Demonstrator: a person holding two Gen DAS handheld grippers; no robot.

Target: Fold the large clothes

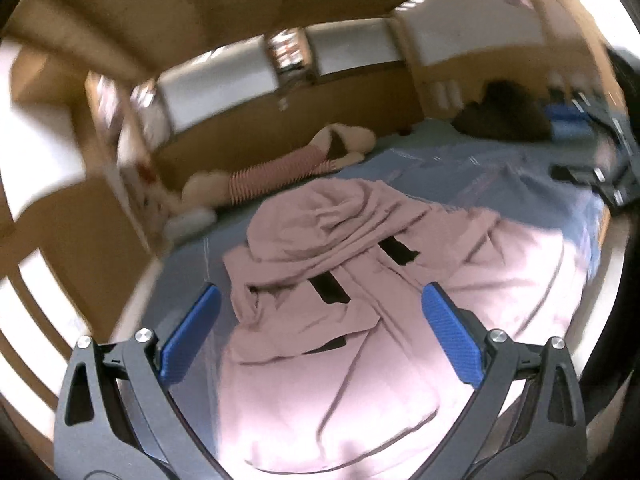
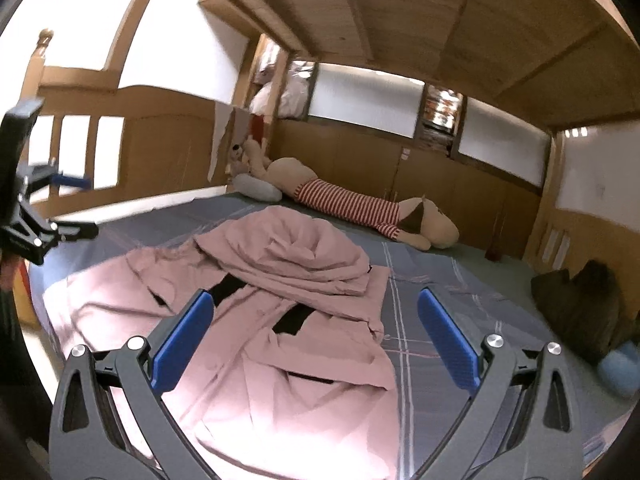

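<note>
A large pink hooded garment [image 1: 340, 300] with black pocket strips lies crumpled on the blue plaid bed [image 1: 500, 168]; its hood is bunched up at the far end. My left gripper [image 1: 320, 312] hovers above it, open, nothing between its blue pads [image 1: 188, 336]. In the right wrist view the same garment [image 2: 248, 320] spreads to the left and centre. My right gripper [image 2: 316, 320] is open over its right edge, also holding nothing. The left gripper [image 2: 52, 208] shows at the far left there, and the right gripper [image 1: 600, 168] shows at the right in the left wrist view.
A long plush dog [image 2: 360, 204] in a red striped shirt lies along the far wooden wall. A dark garment pile [image 2: 580, 304] and a blue object [image 2: 620, 368] sit at the bed's right end. A wooden headboard [image 2: 140, 148] and bunk ceiling enclose the bed.
</note>
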